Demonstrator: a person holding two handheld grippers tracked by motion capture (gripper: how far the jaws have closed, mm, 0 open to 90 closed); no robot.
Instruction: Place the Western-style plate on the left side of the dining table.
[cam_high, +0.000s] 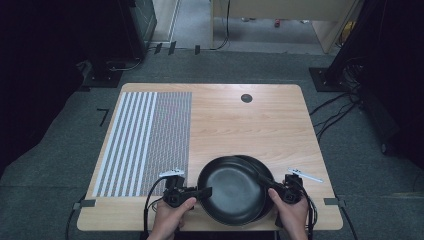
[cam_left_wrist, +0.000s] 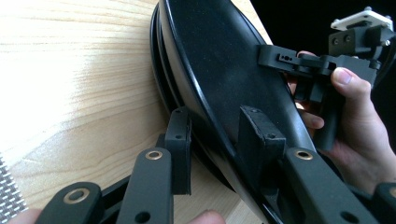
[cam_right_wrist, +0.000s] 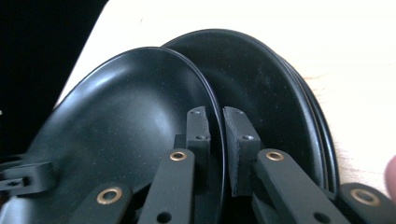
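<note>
Striped and dotted mat (cam_high: 145, 142) lay on the left half of the wooden table (cam_high: 250, 125), nothing on it. Near the front edge, left gripper (cam_high: 202, 192) was held in the person's left hand (cam_high: 170, 217), pointing right at the plates. In the left gripper view its jaws straddled the left rim of the top black plate (cam_high: 232, 190): one pad above on the inner face, one under the rim, the lower one looking slightly off the plate; can't tell if the pads pressed. The top plate was tilted, sitting shifted toward the person and left over the lower black plates (cam_high: 262, 172), which lay stacked on the table and stuck out at the back right. Right gripper (cam_high: 274, 187), in the right hand (cam_high: 292, 212), was clamped on the right rim of the top plate; right gripper view had the rim pinched between both pads (cam_right_wrist: 198, 130). Small round dark grommet (cam_high: 246, 98) sat far back on the table, well apart from everything.
</note>
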